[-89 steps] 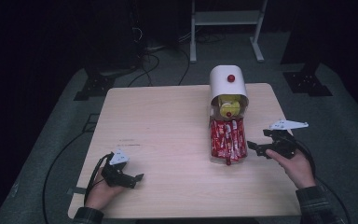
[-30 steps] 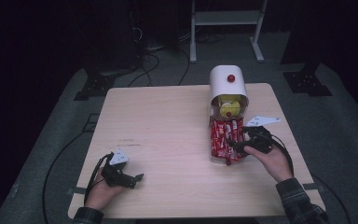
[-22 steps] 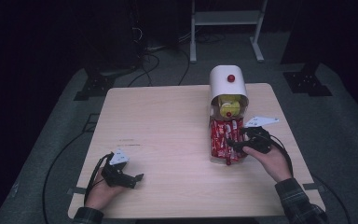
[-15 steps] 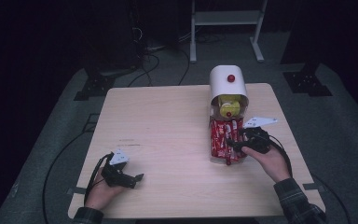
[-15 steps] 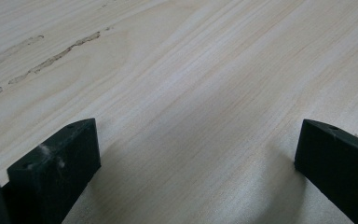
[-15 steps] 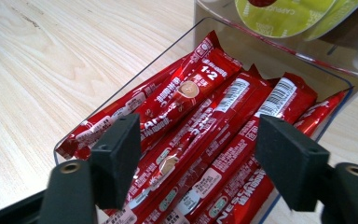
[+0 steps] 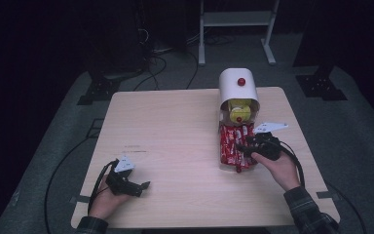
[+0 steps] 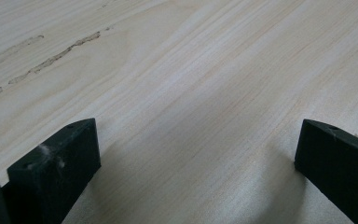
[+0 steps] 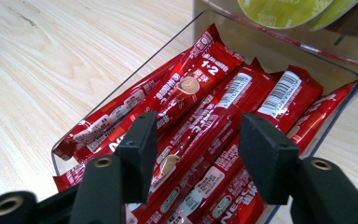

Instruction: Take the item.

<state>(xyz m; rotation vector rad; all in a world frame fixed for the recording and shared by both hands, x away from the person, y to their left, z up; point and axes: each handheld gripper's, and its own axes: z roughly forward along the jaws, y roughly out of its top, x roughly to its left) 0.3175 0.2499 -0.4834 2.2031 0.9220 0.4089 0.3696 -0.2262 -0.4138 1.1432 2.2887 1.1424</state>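
Care matters here: I judge the right gripper (image 9: 193, 144), its jaws apart astride the top red sachet (image 9: 191, 93), should drop straight and pinch one stick only. Sachets are glossy, slim and heaped slantwise in the clear tray (image 9: 279, 37) right beneath it; the left gripper (image 8: 196, 158) rests gaping on bare table (image 8: 191, 70).

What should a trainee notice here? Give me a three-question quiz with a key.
1. True or false: the right gripper is over the clear tray of red sachets.
2. What lies between the left gripper fingers? A bare table; B a sachet; C a yellow pod.
3. What colour is the knob on the white dispenser?
Key: 1 true; 2 A; 3 red.
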